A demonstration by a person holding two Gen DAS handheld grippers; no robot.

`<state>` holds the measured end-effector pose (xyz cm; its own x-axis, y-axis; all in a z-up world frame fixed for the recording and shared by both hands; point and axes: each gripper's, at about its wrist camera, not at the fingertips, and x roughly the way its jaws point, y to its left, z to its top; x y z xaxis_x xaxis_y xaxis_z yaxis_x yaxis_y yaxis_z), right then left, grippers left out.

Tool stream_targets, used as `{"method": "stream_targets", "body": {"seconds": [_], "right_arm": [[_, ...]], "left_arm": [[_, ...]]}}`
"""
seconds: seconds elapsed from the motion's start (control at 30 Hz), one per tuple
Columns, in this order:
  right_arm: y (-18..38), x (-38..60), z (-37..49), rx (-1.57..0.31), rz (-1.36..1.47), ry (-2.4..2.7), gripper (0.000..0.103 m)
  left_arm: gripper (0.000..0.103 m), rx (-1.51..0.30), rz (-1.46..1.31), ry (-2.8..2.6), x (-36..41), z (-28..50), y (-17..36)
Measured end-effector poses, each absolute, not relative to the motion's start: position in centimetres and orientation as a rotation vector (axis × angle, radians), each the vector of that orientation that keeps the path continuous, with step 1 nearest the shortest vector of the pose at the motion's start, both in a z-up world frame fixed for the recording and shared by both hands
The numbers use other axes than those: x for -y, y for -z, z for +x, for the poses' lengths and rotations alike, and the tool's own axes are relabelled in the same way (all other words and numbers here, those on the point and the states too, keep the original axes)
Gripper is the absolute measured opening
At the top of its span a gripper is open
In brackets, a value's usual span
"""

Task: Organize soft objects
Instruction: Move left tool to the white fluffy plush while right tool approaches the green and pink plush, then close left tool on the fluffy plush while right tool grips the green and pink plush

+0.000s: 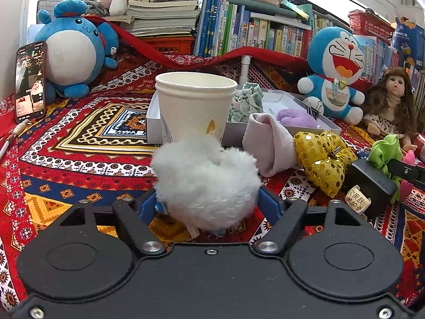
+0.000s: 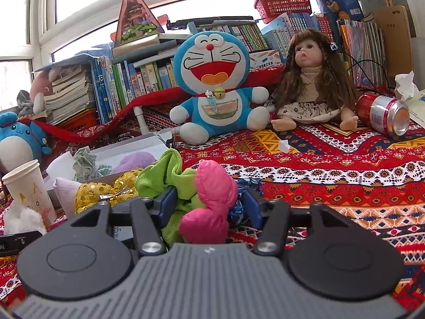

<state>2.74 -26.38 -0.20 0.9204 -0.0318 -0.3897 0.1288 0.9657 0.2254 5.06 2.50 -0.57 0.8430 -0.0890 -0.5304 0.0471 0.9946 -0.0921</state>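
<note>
My left gripper point(image 1: 207, 199) has its blue fingers on both sides of a white fluffy plush point(image 1: 204, 183), which fills the gap just in front of a paper cup point(image 1: 195, 106). My right gripper point(image 2: 208, 202) has its fingers around a pink padded bow point(image 2: 212, 199), with a green cloth point(image 2: 164, 178) beside it and a blue item point(image 2: 240, 196) by the right finger. A white box point(image 1: 292, 101) behind the cup holds a green patterned scrunchie point(image 1: 245, 101) and a purple fluffy piece point(image 1: 294, 117). A pale pink cloth point(image 1: 268, 143) and a gold sequin bow point(image 1: 322, 156) lie in front of the box.
A phone point(image 1: 30, 81) leans at the left beside a blue round plush point(image 1: 74, 45). A Doraemon plush point(image 2: 215, 85), a doll point(image 2: 310, 79) and a tipped drink can point(image 2: 385, 114) sit at the back. Books line the rear. A black device point(image 1: 372, 188) lies right of the gold bow.
</note>
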Motion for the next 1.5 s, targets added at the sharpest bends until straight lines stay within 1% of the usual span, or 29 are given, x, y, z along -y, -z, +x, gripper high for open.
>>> {"method": "stream_targets", "body": {"seconds": [0.13,0.27,0.5,0.87,1.13,1.37,1.5], "right_arm": [[0.3,26.3,2.7,-0.391,0.249,0.082,0.048],[0.3,26.5,2.5,-0.383,0.258,0.079,0.043],[-0.8,26.3,1.8,-0.356,0.265,0.077,0.039],[-4.4,26.1,1.9,-0.269,0.255,0.034,0.039],[-7.7,25.7,4.0,-0.223,0.267,-0.041,0.039],[-10.3,25.9,7.8,-0.221,0.32,-0.101,0.039],[-11.0,25.7,10.9,-0.252,0.339,-0.125,0.039]], "left_arm": [[0.066,-0.56,-0.072,0.067,-2.5,4.7,0.4],[0.063,-0.549,-0.059,0.067,-2.3,3.6,0.2],[0.063,-0.521,-0.047,0.133,-1.5,2.0,-1.3],[0.063,-0.463,-0.057,0.269,-0.5,2.1,-5.9],[0.063,-0.456,-0.125,0.361,-1.1,6.1,-10.9],[0.063,-0.462,-0.133,0.36,-2.1,11.9,-15.6],[0.063,-0.536,-0.125,0.357,-2.2,16.6,-16.6]]}}
